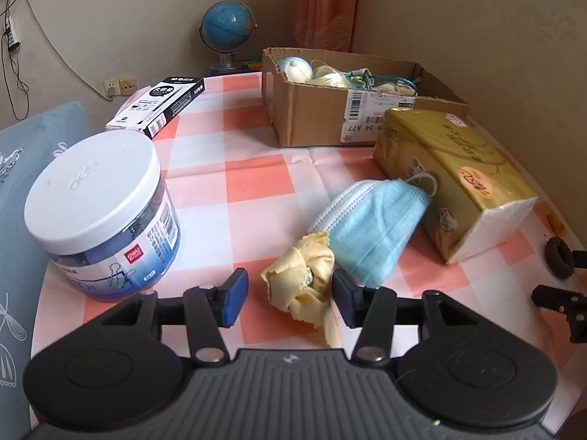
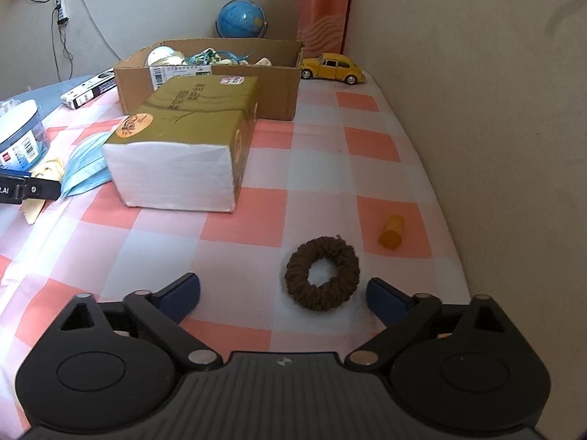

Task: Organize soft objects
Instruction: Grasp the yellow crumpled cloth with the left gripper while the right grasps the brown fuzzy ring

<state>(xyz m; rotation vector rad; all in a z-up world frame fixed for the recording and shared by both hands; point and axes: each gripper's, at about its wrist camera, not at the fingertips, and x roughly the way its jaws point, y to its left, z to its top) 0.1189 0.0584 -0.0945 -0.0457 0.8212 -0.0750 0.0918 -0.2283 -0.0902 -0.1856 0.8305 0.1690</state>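
Observation:
A crumpled yellow cloth (image 1: 306,275) lies on the checked tablecloth between the open jaws of my left gripper (image 1: 291,293), closer to the right pad. A blue face mask (image 1: 374,227) lies just beyond it, leaning on a gold tissue pack (image 1: 451,172). A brown hair scrunchie (image 2: 323,273) lies on the cloth between the wide-open jaws of my right gripper (image 2: 282,293), nearer the right pad. An open cardboard box (image 1: 312,117) at the back holds soft items, among them string and cloth; it also shows in the right wrist view (image 2: 279,88).
A white-lidded jar of binder clips (image 1: 102,212) stands left of my left gripper. A black pen box (image 1: 157,108) and a globe (image 1: 228,25) are at the back. A yellow toy car (image 2: 334,68) and a small orange cylinder (image 2: 392,236) lie near the right wall.

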